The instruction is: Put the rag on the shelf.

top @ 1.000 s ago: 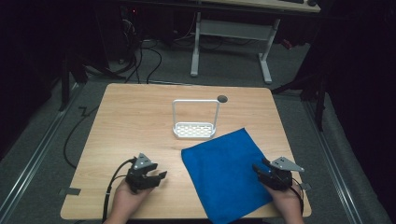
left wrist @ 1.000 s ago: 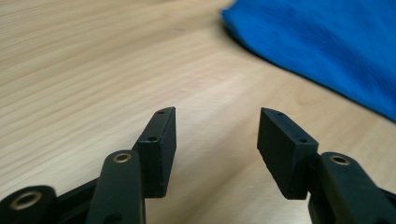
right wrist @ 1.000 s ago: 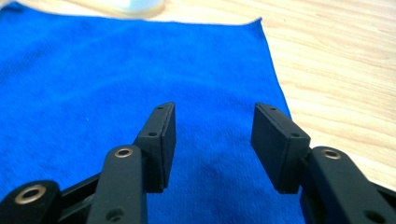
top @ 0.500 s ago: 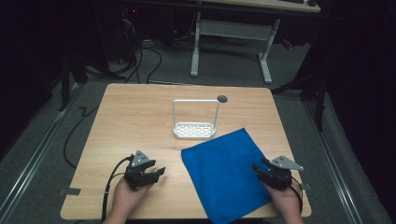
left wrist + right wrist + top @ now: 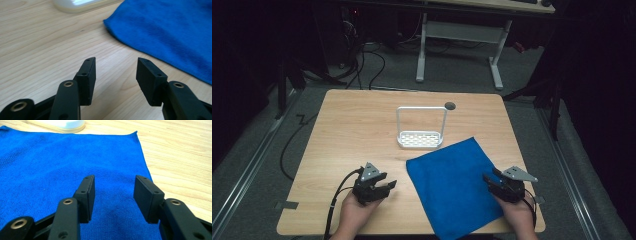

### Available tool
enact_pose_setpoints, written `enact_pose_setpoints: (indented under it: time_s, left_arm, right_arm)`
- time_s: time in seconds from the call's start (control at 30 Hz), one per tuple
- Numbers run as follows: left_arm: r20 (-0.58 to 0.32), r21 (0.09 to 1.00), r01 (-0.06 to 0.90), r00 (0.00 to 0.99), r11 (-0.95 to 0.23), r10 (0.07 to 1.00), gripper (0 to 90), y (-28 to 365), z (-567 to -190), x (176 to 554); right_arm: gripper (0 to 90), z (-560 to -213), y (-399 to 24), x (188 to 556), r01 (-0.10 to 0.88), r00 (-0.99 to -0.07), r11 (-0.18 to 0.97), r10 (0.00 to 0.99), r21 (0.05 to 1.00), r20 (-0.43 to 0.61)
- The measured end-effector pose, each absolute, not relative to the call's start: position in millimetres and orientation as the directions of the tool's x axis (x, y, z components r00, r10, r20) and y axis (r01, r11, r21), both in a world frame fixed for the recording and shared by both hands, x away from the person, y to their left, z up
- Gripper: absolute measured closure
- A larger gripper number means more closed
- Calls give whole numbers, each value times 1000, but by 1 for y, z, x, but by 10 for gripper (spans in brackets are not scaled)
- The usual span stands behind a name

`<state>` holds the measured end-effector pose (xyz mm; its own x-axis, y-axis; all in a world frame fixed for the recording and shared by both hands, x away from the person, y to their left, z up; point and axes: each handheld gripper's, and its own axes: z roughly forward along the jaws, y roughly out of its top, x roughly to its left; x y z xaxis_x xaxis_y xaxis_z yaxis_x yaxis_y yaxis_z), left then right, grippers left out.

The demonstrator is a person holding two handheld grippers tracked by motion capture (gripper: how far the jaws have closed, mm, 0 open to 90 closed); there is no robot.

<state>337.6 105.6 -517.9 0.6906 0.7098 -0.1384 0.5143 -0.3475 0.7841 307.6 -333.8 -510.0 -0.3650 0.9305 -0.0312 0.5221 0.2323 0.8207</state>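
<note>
A blue cloth (image 5: 452, 185) lies flat on the wooden table (image 5: 352, 130), at the front right. My left gripper (image 5: 389, 184) sits low over bare wood just left of the cloth's near corner. Its jaws are open and have just been closing a little, with nothing between them. In the left gripper view, the left gripper (image 5: 116, 61) points at the cloth (image 5: 170, 32) edge. My right gripper (image 5: 488, 178) rests at the cloth's right edge, open. In the right gripper view, the right gripper (image 5: 115, 178) hovers over the cloth (image 5: 62, 170), not pinching it.
A white rack (image 5: 421, 139) with a tall wire handle stands mid-table, just behind the cloth. A small dark hole (image 5: 450, 106) sits in the tabletop behind it. Cables and desk legs lie on the dark floor beyond the table.
My left gripper has shifted slightly right, toward the cloth. The right gripper and the cloth have stayed put.
</note>
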Motion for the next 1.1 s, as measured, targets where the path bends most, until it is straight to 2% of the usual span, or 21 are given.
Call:
enact_pose_setpoints:
  time_s: [0.37, 0.67, 0.8, 0.9, 1.1]
  left_arm:
    - [-157, 797, 468, 771, -382, 617, 523, 62, -513, 326]
    - [-133, 798, 411, 833, -441, 536, 530, 26, -514, 315]
    - [-160, 792, 422, 841, -441, 517, 606, 19, -516, 315]
    - [-169, 789, 420, 851, -449, 498, 722, 13, -517, 314]
    - [-144, 753, 403, 872, -520, 467, 800, -2, -524, 311]
  right_arm:
    - [519, -509, -334, 308, 517, -360, 229, 932, 825, -32]
    - [519, -510, -333, 309, 516, -367, 238, 929, 823, -39]
    - [522, -510, -332, 310, 520, -369, 237, 929, 821, -34]
    - [524, -510, -330, 310, 518, -373, 241, 927, 821, -37]
    - [527, -511, -330, 310, 524, -373, 241, 927, 817, -35]
